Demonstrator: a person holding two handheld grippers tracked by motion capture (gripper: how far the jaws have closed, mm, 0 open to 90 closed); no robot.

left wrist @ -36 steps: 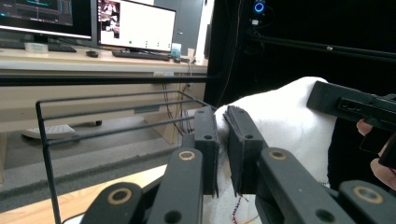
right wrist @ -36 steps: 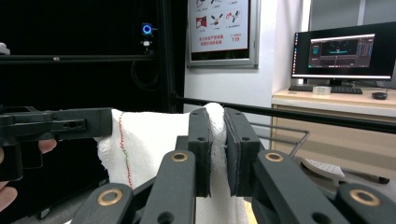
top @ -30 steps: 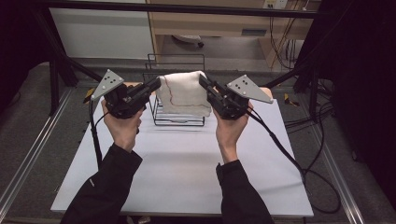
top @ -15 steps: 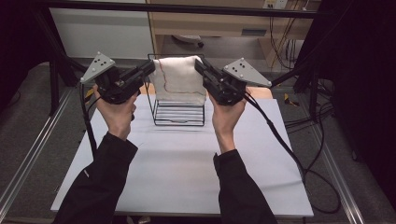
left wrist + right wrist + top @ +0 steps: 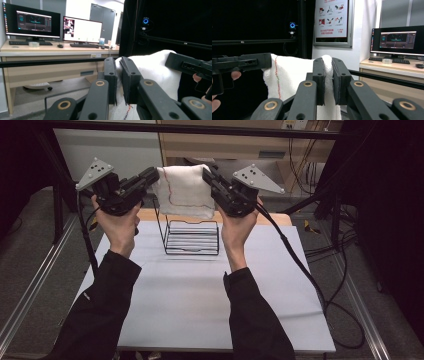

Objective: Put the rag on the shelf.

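- Overhead, a white cloth [image 5: 182, 190] with a thin red stitched line is held stretched in the air between two grippers, above a black wire rack [image 5: 192, 237] on the white table [image 5: 200, 310].
- Its left top corner is clamped by the left gripper [image 5: 152, 174].
- Its right top corner is clamped by the right gripper [image 5: 209, 172].

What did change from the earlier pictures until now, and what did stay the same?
Both tools, the left tool and the right tool, rose together, lifting the white towel out of the wire basket until it hangs above it. Nothing was let go: each tool stays shut on an upper corner of the towel. The basket kept its place on the white table.
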